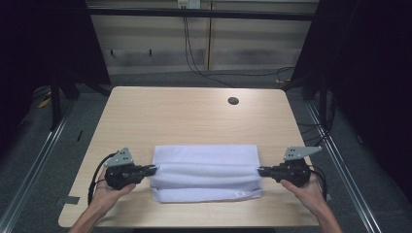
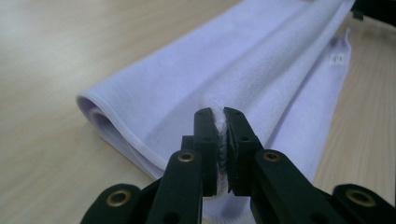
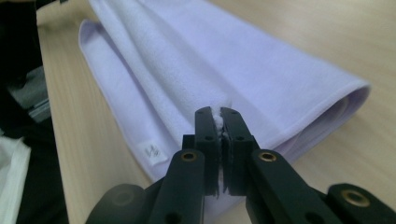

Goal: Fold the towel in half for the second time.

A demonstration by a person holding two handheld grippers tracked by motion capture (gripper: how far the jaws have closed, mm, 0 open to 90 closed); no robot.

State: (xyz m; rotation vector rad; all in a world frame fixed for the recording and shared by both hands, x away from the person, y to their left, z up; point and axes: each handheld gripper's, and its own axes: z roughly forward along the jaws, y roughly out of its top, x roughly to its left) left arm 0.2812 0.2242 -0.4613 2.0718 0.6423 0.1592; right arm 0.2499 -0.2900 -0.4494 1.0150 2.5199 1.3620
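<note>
Pinching the towel (image 1: 206,171) at both short ends, I had my left claw (image 1: 154,169) pressed together on a wad of its white cloth, which showed squeezed between the black jaws in the left gripper view (image 2: 221,135). My right claw (image 1: 260,171) was clamped the same way on the opposite end, with a tuft of cloth bulging up between its jaws in the right gripper view (image 3: 218,130). My hands came in from the near edge of the worktop (image 1: 194,111), the left hand (image 1: 109,191) and the right hand (image 1: 303,189) each wrapped around a claw body, cables looping out beside them.

Between the claws the pale lilac towel lay folded lengthwise on the near half of the worktop, a raised ridge running from one grip to the other and a flat lower layer spread toward me. A small label (image 3: 153,152) sat at that lower layer's corner near my right claw. Farther off the wood was bare up to a round cable hole (image 1: 233,101) near the far edge, with a pale wall panel (image 1: 243,43) and hanging wires beyond.
</note>
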